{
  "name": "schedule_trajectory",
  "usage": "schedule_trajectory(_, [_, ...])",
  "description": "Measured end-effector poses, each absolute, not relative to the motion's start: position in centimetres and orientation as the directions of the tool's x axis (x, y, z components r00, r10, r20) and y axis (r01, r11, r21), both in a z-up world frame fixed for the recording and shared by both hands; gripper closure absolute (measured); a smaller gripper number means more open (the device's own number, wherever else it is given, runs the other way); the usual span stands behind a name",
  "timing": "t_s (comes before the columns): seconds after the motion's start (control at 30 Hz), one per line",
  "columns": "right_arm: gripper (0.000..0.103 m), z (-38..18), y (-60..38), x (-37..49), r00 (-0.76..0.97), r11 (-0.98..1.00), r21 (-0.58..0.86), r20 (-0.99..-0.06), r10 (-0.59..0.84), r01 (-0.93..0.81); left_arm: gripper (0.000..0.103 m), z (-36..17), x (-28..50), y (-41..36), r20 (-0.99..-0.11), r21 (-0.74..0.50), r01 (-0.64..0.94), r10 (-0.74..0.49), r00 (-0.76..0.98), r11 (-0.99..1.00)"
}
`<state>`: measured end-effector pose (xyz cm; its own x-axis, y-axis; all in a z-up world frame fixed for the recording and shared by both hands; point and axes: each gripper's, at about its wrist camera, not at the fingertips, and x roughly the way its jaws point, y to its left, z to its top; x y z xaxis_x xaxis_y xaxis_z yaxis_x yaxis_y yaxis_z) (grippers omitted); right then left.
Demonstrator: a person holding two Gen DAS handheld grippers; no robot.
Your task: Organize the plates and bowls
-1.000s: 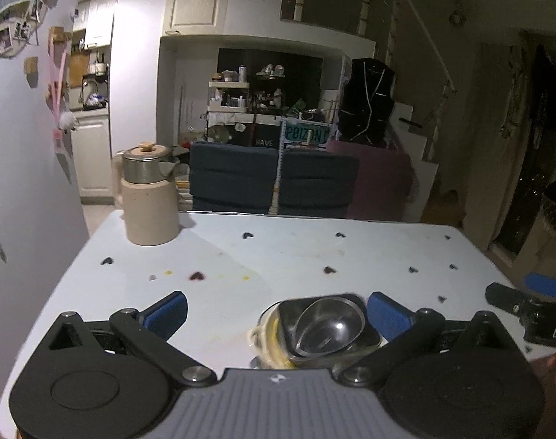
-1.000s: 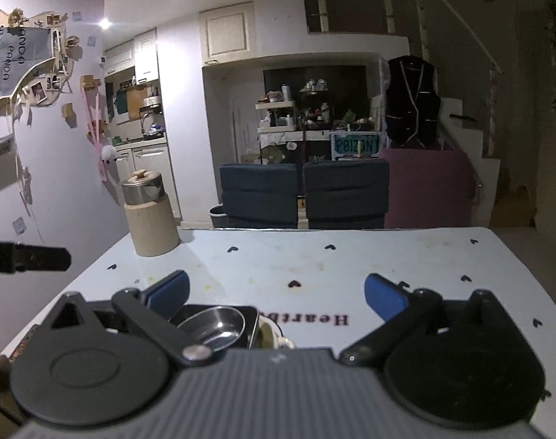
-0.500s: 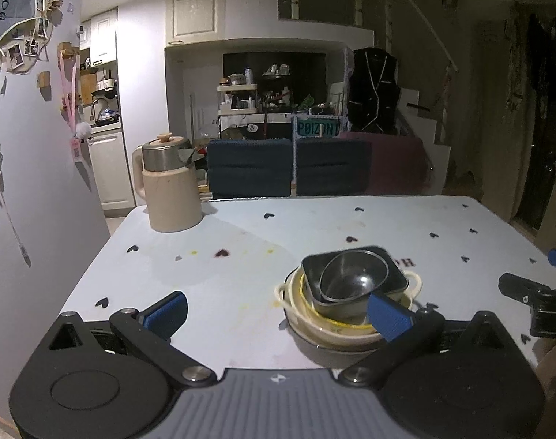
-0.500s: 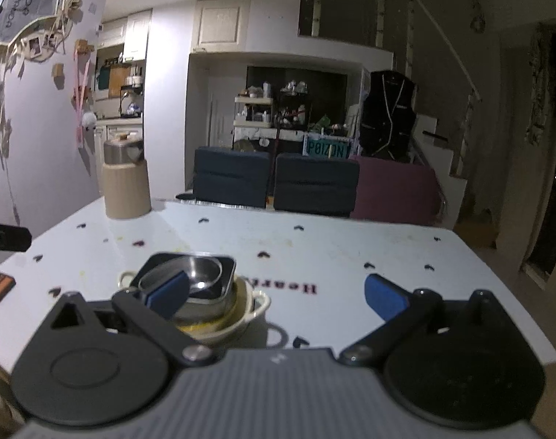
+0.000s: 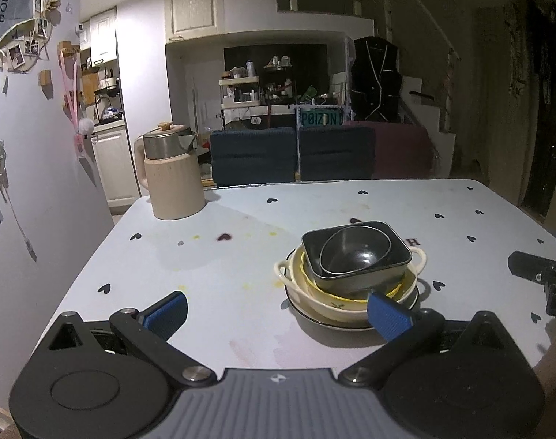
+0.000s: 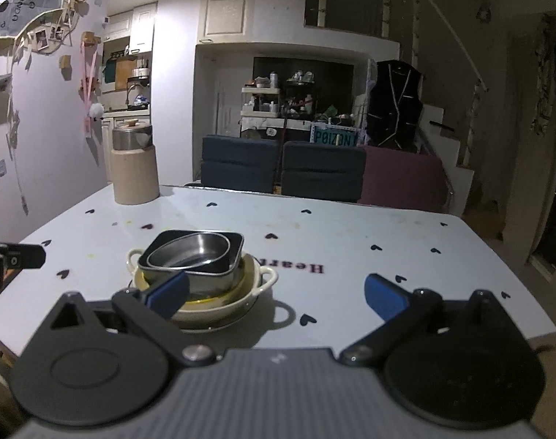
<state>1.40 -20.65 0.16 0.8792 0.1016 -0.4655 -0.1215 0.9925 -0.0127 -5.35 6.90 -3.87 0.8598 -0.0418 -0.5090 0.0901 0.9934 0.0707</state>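
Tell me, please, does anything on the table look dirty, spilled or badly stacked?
Yes. Yellow and dark red stains dot the table left of the dish stack. In the stack, the steel bowl sits tilted inside the square dark dish, and yellow residue rings the cream handled bowl.

Shiny metal bowl (image 5: 355, 251), glossy table (image 5: 241, 256)

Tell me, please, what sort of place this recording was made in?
Most likely a home dining area beside a kitchen: a heart-patterned table holds stacked dishes and a kettle, with chairs behind it and kitchen cabinets at the left.
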Motion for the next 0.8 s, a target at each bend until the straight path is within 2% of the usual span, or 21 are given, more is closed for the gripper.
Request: schedule_trajectory(0.8, [0.0, -0.2, -20.5, 1.54, 0.887, 0.993, 0.006, -0.449, 0.107, -0.116, 0.0, -4.32, -5.11, 5.96, -0.517, 0.079, 0.099, -0.044, 0.855, 0.992])
